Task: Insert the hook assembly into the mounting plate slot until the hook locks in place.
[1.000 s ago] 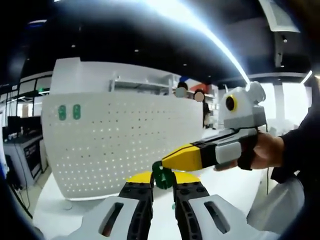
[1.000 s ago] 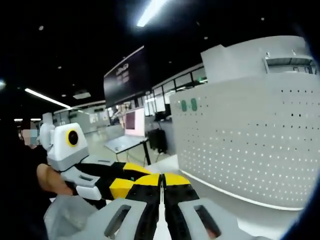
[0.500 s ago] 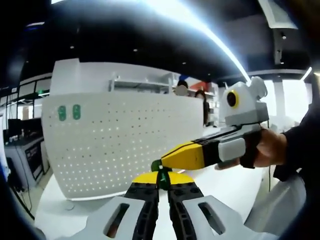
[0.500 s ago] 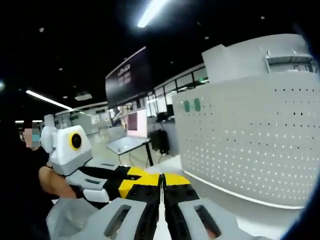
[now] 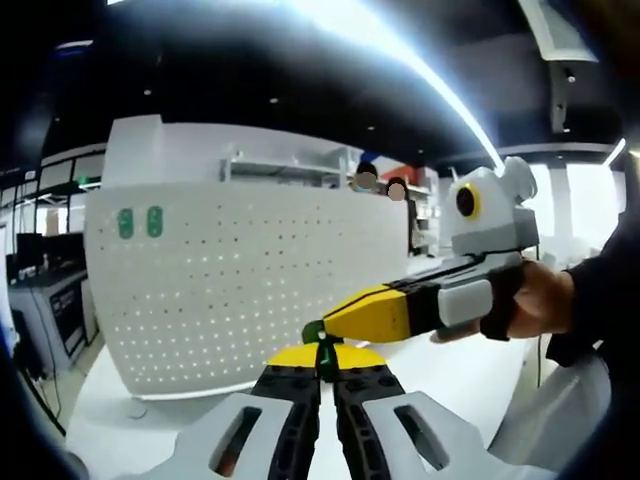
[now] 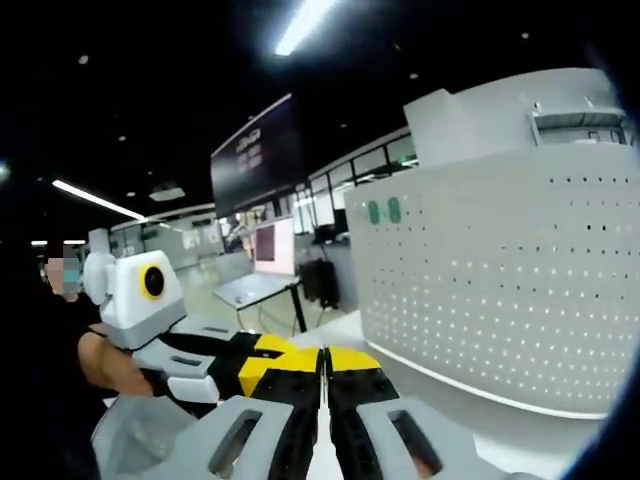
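A small green hook [image 5: 320, 345] sits between the jaws of my left gripper [image 5: 322, 362], which is shut on it. My right gripper [image 5: 330, 323] comes in from the right with its yellow tip against the hook's upper end, jaws together on it. In the right gripper view my right gripper [image 6: 323, 358] is shut, with the left gripper [image 6: 245, 372] meeting it from the left; the hook is hidden there. The white perforated mounting plate [image 5: 250, 280] stands upright behind, also visible as the mounting plate [image 6: 500, 280]. Two green pieces [image 5: 139, 222] are fixed near its top corner.
The plate stands on a white table [image 5: 100, 420]. A person's hand [image 5: 540, 300] holds the right gripper. People [image 5: 378, 182] stand far behind the plate. A desk with a lit screen [image 6: 268, 250] and a dark hanging sign [image 6: 255, 150] lie beyond.
My left gripper's jaws, open around the green hook a second ago, have shut on it. The right gripper has stayed at the hook, barely shifting.
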Tool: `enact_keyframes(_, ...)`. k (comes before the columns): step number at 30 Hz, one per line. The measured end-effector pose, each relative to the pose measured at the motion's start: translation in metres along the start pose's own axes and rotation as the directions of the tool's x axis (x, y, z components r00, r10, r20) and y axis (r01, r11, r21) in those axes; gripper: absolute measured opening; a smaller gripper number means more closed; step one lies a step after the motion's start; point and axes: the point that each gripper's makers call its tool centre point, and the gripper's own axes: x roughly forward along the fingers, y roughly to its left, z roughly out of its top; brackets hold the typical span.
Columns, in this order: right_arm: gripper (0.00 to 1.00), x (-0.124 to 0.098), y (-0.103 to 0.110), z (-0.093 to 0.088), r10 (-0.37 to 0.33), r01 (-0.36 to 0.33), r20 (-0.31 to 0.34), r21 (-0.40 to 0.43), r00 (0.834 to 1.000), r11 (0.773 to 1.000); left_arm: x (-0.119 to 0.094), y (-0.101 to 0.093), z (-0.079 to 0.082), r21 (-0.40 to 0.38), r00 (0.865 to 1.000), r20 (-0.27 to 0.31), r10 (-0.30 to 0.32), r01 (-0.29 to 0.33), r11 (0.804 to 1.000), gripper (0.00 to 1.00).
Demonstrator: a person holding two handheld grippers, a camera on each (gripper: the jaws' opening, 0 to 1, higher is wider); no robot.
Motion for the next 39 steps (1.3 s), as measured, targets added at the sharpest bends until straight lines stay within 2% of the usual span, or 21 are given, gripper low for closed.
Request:
enact_keyframes(4, 0.0, 0.0, 0.0, 0.0, 0.002, -0.002, -0.001, -0.012, 1.0, 1.0, 0.0, -0.001, 0.0, -0.005, 1.0, -0.003, -0.002, 0.002, 1.0, 0.03)
enact_keyframes(8, 0.09, -0.002, -0.002, 0.002, -0.014, 0.014, 0.008, -0.035, 1.0, 0.999, -0.001, 0.0, -0.001, 0.003, 1.0, -0.004, 0.001, -0.001, 1.0, 0.03)
enact_keyframes(13, 0.1, -0.007, -0.007, 0.004, -0.024, 0.024, 0.011, -0.041, 1.0, 0.999, -0.001, 0.003, 0.0, 0.007, 1.0, -0.004, 0.013, -0.013, 1.0, 0.03)
enact_keyframes(24, 0.28, -0.023, -0.019, -0.002, -0.042, 0.041, -0.01, -0.056, 0.999, 0.998, -0.001, 0.01, 0.003, 0.014, 0.999, -0.002, 0.032, -0.032, 0.999, 0.03)
enact_keyframes(31, 0.42, -0.033, -0.024, -0.007, -0.031, 0.028, -0.031, -0.08, 0.999, 0.996, -0.001, 0.014, 0.005, 0.021, 0.999, -0.003, 0.04, -0.04, 0.999, 0.03)
enact_keyframes(39, 0.52, -0.047, -0.024, -0.014, -0.009, 0.002, -0.046, -0.136, 0.999, 0.991, 0.001, 0.015, 0.009, 0.027, 0.999, 0.0, 0.043, -0.043, 0.999, 0.03)
